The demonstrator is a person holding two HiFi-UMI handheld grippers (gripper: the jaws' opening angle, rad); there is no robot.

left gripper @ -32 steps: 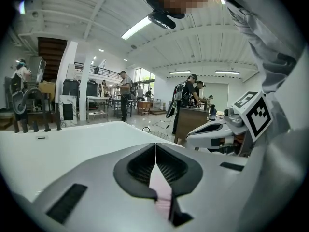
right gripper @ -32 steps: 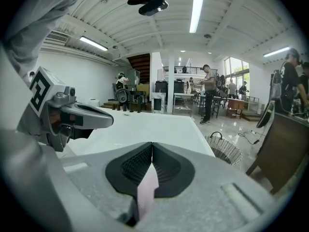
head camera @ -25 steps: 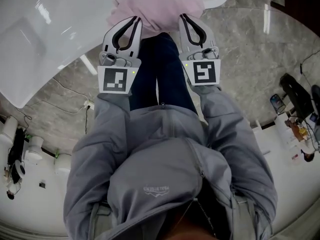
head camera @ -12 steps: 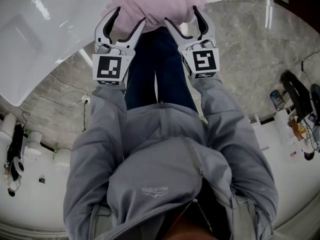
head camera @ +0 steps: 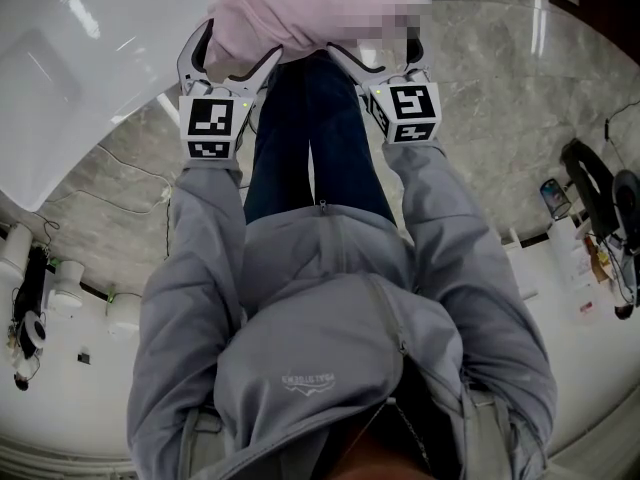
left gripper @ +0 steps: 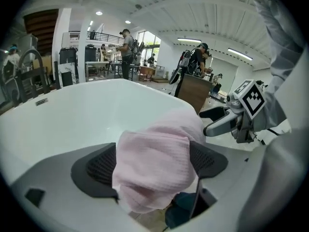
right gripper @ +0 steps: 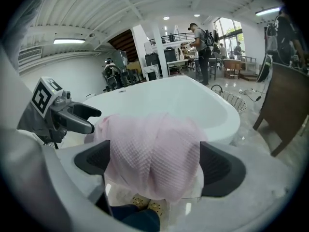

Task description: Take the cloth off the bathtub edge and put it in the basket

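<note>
A pink waffle-weave cloth (head camera: 300,8) hangs over the rounded rim of the white bathtub (head camera: 90,48). Both grippers reach up to its hanging edge. My left gripper (head camera: 235,53) has just been opening, and its jaws stand wide with the cloth's left fold (left gripper: 154,149) between the pads, not squeezed. My right gripper (head camera: 375,48) has also just been opening and straddles the cloth's right part (right gripper: 154,149). Each gripper shows in the other's view: the right gripper (left gripper: 227,122) and the left gripper (right gripper: 72,117). A white wicker basket (right gripper: 231,100) stands on the floor beyond the tub's end.
The person's dark trouser legs (head camera: 310,138) stand right against the tub. Grey marble floor (head camera: 500,98) lies to the right. A dark wooden piece of furniture (right gripper: 285,110) stands near the basket. People and desks fill the far background (left gripper: 128,47).
Both grippers moved forward and down to the cloth's hanging edge. Their jaws went from shut to wide open and now straddle the cloth.
</note>
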